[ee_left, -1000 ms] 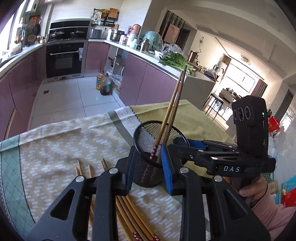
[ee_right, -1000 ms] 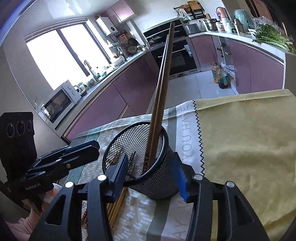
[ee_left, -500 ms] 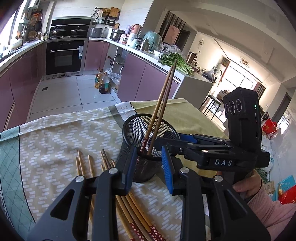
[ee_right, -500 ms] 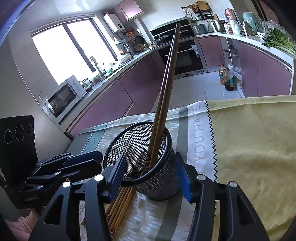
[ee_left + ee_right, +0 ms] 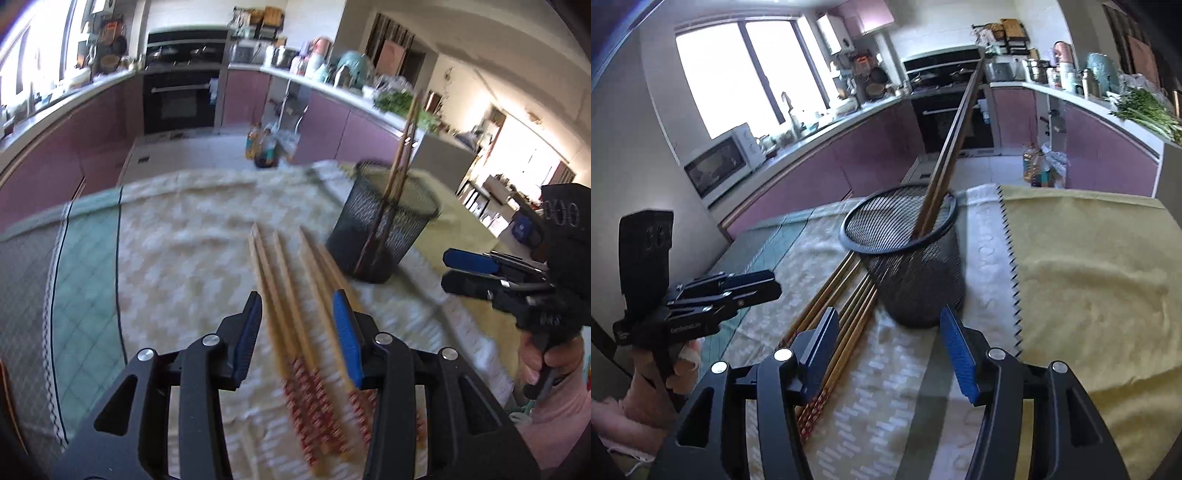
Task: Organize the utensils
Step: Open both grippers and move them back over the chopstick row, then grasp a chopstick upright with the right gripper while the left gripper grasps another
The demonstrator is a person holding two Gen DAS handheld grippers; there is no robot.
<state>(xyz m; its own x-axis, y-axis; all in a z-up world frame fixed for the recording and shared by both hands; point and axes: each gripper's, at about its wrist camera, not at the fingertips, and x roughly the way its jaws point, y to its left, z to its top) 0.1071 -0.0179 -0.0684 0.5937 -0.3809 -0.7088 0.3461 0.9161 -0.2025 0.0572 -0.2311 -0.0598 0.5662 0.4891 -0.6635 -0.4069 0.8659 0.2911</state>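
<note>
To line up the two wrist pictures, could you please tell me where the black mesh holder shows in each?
Left wrist: the mesh holder stands right of centre, beyond the loose chopsticks on the cloth.
Right wrist: the holder sits at centre, just ahead of the open jaws.
Shared landmark: the pair of chopsticks leaning inside it; also the black oven.

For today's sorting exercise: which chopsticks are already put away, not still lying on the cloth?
The dark pair standing tilted inside the black mesh holder. The lighter chopsticks with red patterned ends lie flat on the tablecloth beside the holder.
</note>
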